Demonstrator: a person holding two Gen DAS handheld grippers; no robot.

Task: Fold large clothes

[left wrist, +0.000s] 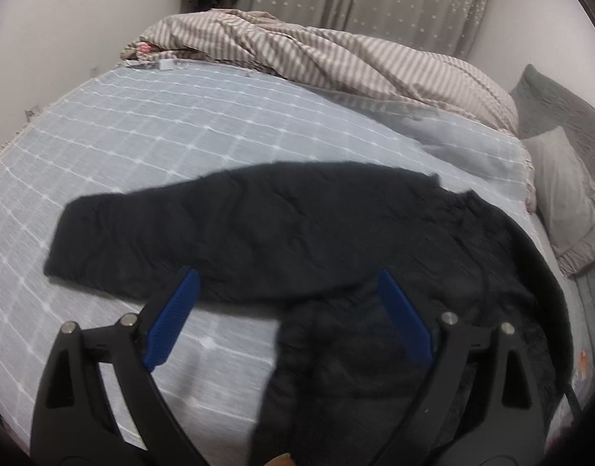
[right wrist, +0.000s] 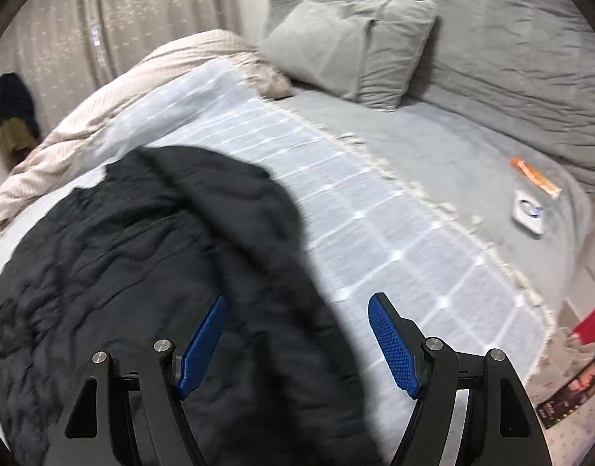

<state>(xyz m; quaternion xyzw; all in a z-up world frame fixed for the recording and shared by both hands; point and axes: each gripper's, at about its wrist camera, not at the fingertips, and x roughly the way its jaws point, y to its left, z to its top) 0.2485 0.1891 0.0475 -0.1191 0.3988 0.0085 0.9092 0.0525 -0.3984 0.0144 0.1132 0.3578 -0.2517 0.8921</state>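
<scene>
Under my blue pads (left wrist: 404,318) lies a black garment (left wrist: 278,233) on a pale blue blanket (left wrist: 161,124) gridded white; beyond, a beige-striped quilt (left wrist: 336,62) and grey pillow (right wrist: 351,50).

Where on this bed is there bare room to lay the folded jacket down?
Bare checked blanket lies between the black jacket and the striped duvet. More lies between the jacket and the blanket's fringed edge. The grey sheet beyond holds an orange packet and white card.

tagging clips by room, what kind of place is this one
Almost certainly a bedroom in a home. The dark garment lies on a bed with a light blue checked cover, a grey pillow sits at its head, a rumpled striped duvet lies along the far side, and curtains hang behind.
</scene>
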